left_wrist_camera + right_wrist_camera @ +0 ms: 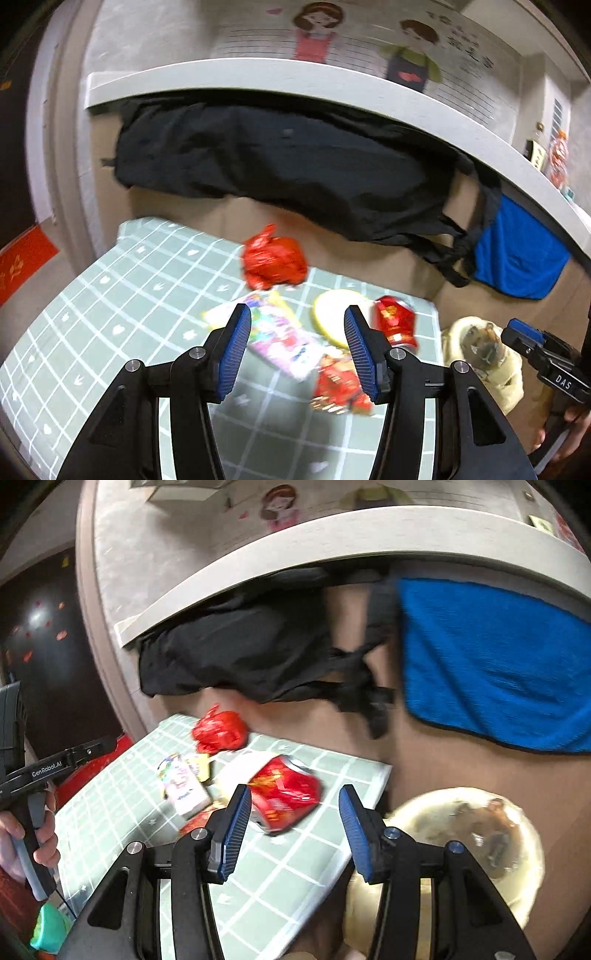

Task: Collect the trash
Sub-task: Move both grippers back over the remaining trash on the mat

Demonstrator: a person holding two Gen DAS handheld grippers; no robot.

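**Both tongs empty over a littered tabletop, bin beside it**

The left tongs (pixel 297 349) stand with their blue pads apart and nothing between them, poised above a green checked tabletop (pixel 122 295). Just ahead of them lie a pink-and-white wrapper (pixel 280 339), a yellow-rimmed round lid (pixel 330 314) and a flattened red packet (pixel 341 384) close under the right pad. Farther ahead sits a crumpled red bag (pixel 273 260); a crushed red can (pixel 395 321) lies just right of the right pad.

The right tongs (pixel 293 829) likewise gape, holding nothing. The crushed red can (pixel 286 792) lies just beyond the gap between their pads.

To the right of the tabletop's edge, below the right tongs, stands a cream-lined bin (pixel 524 893); brownish scraps lie in it, too blurred to name. Ahead of both tongs, black cloth (pixel 280 162) and a blue cloth (pixel 495 664) hang beneath a white shelf (pixel 258 77).
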